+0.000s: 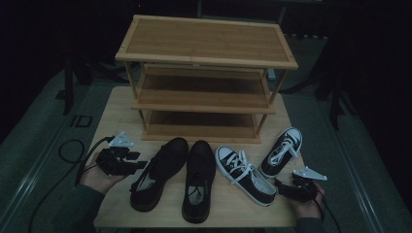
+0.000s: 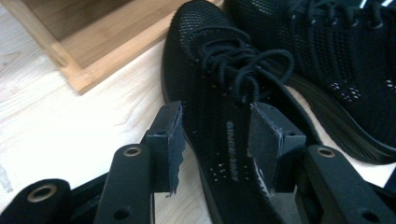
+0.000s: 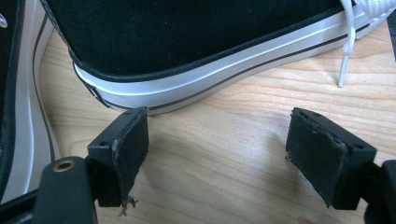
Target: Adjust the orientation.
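Black mesh is seen between the jaws of the left gripper [image 2: 215, 140]: the collar side of the left black shoe [image 2: 224, 93] stands in the gap, one pad outside the shoe and the other inside its opening, though it cannot be told whether the pads press on the mesh. The second black shoe [image 1: 198, 179] is laid just beyond it, on the side away from the gripper. The wooden rack [image 1: 206, 73] is placed ahead of both tools. The right gripper [image 3: 217, 149] is held with its jaws wide apart over bare table [image 3: 224, 154], nothing between them; the heel of a black-and-white sneaker [image 3: 196, 51] is found just ahead of its pads, untouched.
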{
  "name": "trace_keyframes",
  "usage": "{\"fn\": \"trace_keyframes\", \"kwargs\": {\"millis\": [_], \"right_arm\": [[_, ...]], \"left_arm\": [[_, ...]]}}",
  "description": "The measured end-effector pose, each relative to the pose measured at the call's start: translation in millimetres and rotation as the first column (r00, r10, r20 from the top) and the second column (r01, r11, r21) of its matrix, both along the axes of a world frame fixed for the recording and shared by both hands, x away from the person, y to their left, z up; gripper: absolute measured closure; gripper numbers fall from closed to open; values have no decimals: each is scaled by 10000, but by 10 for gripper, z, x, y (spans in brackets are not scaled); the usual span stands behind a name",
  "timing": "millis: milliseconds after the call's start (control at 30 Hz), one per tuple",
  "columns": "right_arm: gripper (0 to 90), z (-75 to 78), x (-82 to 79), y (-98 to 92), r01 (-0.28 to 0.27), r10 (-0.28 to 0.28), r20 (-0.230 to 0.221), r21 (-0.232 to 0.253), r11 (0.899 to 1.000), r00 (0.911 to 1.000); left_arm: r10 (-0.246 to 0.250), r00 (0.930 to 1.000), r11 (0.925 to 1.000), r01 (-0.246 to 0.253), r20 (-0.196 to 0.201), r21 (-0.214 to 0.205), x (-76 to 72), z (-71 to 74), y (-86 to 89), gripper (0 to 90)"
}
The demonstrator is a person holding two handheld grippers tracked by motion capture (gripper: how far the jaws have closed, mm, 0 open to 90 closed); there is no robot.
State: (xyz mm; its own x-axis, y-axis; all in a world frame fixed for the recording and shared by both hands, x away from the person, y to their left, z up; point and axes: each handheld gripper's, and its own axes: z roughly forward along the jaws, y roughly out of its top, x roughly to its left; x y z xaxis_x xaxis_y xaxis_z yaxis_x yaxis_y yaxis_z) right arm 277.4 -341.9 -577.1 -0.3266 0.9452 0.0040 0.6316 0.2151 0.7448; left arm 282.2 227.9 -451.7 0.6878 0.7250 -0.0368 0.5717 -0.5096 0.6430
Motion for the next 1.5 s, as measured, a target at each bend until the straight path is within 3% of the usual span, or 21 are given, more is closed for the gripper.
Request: {"fn": "trace_keyframes", "kwargs": {"millis": [333,733,1000,1167,1367,1400,1500], "right_arm": [[209,0,0,0,-3,3,-2,0,10000,10000],[206,0,0,2,-12,12,-12,-8,10000,10000],[204,0,1,3,-20,20,-13,-9,10000,10000],[204,0,1,3,-19,19,-14,-8,10000,10000],[204,0,1,2,-21,21,-14,-10,10000,10000],[204,0,1,2,-21,21,-15,-9,10000,10000],[204,0,1,3,-21,21,-15,-8,10000,10000]], "left_arm": [[-300,9994,9990,306,-178,329,-27,-37,-109,552],[-170,9957,9906,292,-915,1339,103,-262,-268,622],[-58,9915,9877,260,-1299,1543,168,-339,-339,685],[60,9924,9855,151,-1232,1693,175,-341,-354,744],[178,9965,9852,-36,-814,1714,154,-321,-351,851],[327,9977,9813,-209,-585,1915,157,-317,-350,851],[510,9982,9794,-438,-320,1971,176,-315,-327,869]]}}
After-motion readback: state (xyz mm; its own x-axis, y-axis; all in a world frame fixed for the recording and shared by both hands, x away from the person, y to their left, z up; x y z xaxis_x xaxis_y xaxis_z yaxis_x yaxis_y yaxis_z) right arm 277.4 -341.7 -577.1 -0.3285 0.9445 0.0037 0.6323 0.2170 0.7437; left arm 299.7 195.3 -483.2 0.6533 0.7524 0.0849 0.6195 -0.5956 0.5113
